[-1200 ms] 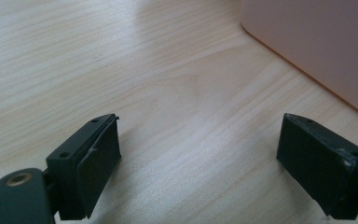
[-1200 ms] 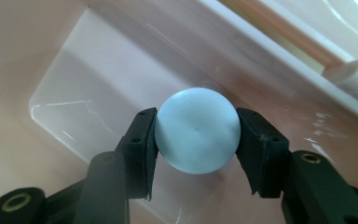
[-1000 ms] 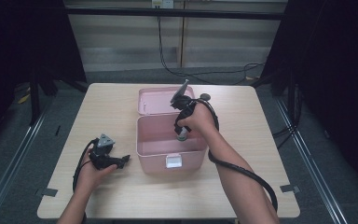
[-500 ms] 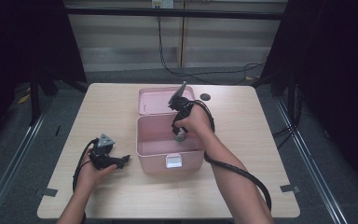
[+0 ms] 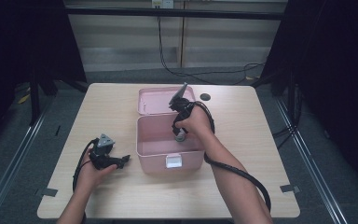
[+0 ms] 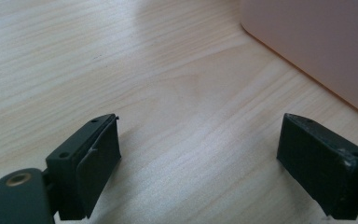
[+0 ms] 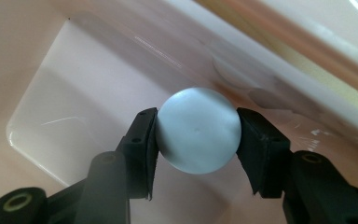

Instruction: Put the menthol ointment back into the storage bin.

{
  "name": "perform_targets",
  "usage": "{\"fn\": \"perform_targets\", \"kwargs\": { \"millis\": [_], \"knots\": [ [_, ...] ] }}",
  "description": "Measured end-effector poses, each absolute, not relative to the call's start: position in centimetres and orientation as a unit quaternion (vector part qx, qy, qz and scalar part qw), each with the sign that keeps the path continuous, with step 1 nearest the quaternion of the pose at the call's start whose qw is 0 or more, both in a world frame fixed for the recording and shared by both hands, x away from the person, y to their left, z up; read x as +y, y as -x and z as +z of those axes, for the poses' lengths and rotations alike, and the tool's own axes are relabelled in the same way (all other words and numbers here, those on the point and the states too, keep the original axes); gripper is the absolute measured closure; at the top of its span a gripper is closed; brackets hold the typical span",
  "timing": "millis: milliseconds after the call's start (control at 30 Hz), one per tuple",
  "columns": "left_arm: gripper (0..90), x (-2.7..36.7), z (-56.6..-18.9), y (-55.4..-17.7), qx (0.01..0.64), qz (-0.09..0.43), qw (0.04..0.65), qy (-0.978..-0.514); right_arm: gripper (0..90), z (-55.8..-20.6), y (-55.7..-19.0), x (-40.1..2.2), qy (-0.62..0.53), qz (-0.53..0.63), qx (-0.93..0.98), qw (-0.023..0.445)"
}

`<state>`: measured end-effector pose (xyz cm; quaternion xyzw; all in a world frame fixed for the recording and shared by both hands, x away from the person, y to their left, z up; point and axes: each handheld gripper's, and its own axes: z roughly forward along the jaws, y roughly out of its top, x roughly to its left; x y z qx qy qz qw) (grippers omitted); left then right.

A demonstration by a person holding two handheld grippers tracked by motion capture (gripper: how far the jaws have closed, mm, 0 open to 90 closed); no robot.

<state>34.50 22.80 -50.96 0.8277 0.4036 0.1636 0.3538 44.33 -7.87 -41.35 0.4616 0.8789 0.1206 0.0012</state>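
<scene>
Pale grey ball (image 7: pixel 199 130) sits clamped in the right hand-held gripper (image 5: pixel 181 135), seemingly just above the floor of the pink box (image 5: pixel 156 151). Left hand-held gripper (image 6: pixel 200 168) rests wide, empty, on the desk (image 5: pixel 261 140).

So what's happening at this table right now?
A person at a wooden table works with a handheld gripper in each hand. The right gripper is clamped on a pale blue ball and points down into the open pink box, whose lid lies back behind it. The ball looks to be above the box floor, not yet set down. The left gripper rests low over the table beside the box, jaws open with nothing between them.
</scene>
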Motion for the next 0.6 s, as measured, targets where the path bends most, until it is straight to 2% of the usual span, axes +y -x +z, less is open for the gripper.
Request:
{"fn": "perform_targets", "kwargs": {
  "millis": [600],
  "knots": [
    [12.5,22.81,-50.97,-34.55,0.402,0.163,0.355,-0.828,50.3,-42.30,-44.23,-8.01,-0.459,0.117,0.881,0.000]
  ]
}}
